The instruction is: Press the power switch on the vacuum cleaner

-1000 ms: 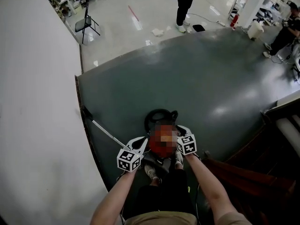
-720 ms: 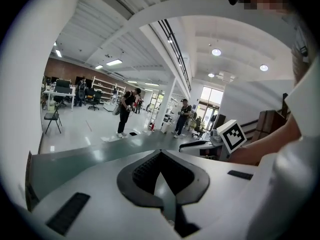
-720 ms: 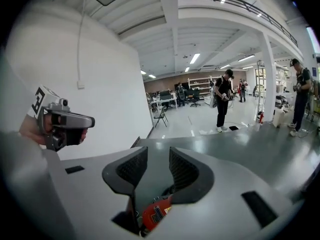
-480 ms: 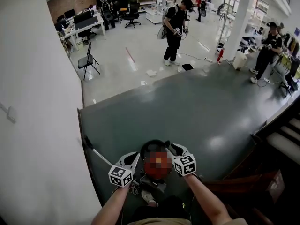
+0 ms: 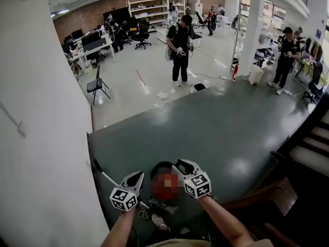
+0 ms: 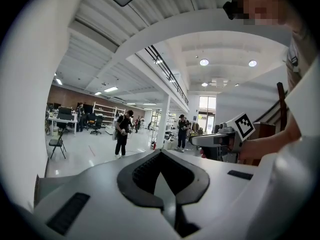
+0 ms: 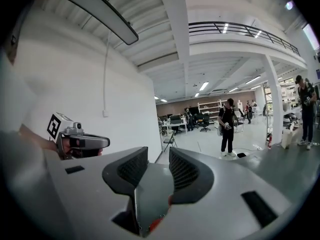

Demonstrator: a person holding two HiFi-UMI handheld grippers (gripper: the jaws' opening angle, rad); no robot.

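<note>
Head view: the vacuum cleaner (image 5: 162, 166) is seen on the floor, well below the left hand-held gripper (image 5: 136, 178) (clenched, empty) and the right hand-held gripper (image 5: 180, 164) (released, empty); its switch could be missed on so long a descent.

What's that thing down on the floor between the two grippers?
The vacuum cleaner, on the dark floor, appears between the left gripper and right gripper. The head view shows it.

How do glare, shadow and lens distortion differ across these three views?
Head view: pale glare patches on the dark floor; the stairs sink into shadow. Left gripper view: heavy fisheye bend, black corners, the window blown out. Right gripper view: same bend, even light on the white wall.
</note>
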